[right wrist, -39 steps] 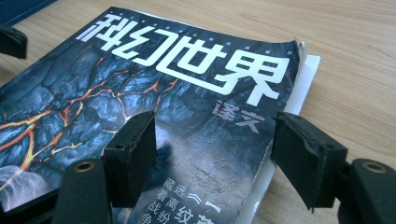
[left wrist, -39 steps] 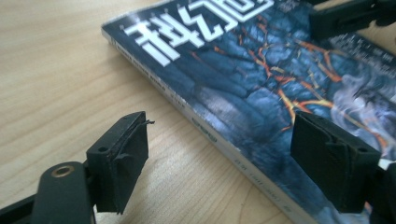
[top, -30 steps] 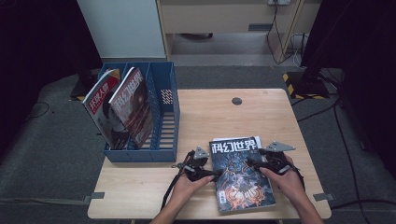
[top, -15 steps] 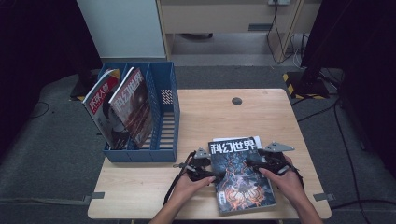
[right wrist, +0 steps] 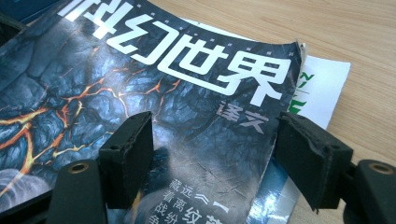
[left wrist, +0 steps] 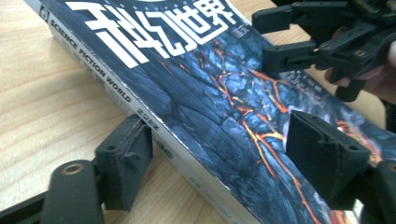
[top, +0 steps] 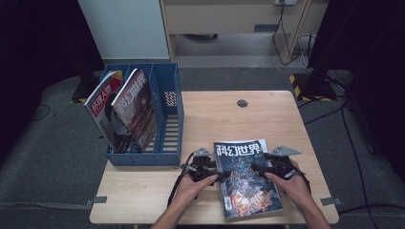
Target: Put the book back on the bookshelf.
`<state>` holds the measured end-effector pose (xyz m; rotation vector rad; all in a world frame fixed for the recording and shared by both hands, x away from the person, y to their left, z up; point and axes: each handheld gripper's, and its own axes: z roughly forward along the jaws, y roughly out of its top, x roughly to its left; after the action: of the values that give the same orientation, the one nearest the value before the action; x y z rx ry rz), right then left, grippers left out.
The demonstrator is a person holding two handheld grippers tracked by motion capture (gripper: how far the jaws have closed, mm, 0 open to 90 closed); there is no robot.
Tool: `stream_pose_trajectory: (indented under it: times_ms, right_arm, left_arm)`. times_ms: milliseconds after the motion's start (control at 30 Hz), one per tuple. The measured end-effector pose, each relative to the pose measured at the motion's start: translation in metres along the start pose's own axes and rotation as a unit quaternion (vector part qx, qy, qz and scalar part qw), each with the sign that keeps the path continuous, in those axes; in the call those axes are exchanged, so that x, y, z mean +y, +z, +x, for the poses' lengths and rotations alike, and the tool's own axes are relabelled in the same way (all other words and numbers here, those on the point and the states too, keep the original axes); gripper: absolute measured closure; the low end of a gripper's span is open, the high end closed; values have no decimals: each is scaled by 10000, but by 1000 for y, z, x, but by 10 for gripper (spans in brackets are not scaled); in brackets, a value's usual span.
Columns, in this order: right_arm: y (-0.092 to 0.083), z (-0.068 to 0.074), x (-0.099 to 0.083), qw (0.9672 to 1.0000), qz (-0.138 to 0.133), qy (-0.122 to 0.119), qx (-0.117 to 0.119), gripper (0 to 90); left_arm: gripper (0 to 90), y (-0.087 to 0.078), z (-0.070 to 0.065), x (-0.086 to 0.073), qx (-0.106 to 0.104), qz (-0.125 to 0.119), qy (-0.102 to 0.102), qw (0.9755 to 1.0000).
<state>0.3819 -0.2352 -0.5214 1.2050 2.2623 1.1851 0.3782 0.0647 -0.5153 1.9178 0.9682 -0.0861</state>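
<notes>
Your left tongs and right tongs, both parted and gripping nothing, straddle the magazine lying flat at the worktop's six o'clock edge, spine nearest your left.

The magazine runs off the left gripper view's top and bottom edges.

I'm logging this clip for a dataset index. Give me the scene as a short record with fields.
surface: wooden table
item in hand: magazine with dark lava cover, lying flat near the front edge
left gripper: at the magazine's spine edge, jaws astride it, just been closing, pads not yet pressing
right gripper: at the opposite edge, jaws open astride it
storage: blue file rack, back left
rack contents: two magazines, leaning
</notes>
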Motion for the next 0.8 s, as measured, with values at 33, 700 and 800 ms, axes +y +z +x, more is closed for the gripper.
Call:
stream_pose_trajectory:
  times_ms: [33,700,800]
  right_arm:
    - [0,0,0,10000,-28,52,1,288]
    - [-1,-5,0,9997,-101,152,130,335]
    - [0,-3,0,9997,-124,133,175,337]
  left_arm:
    - [237,0,0,2,-49,22,4,10000]
    - [314,16,13,41,-260,-9,-363,9990]
    - [318,19,12,45,-199,23,-332,9992]
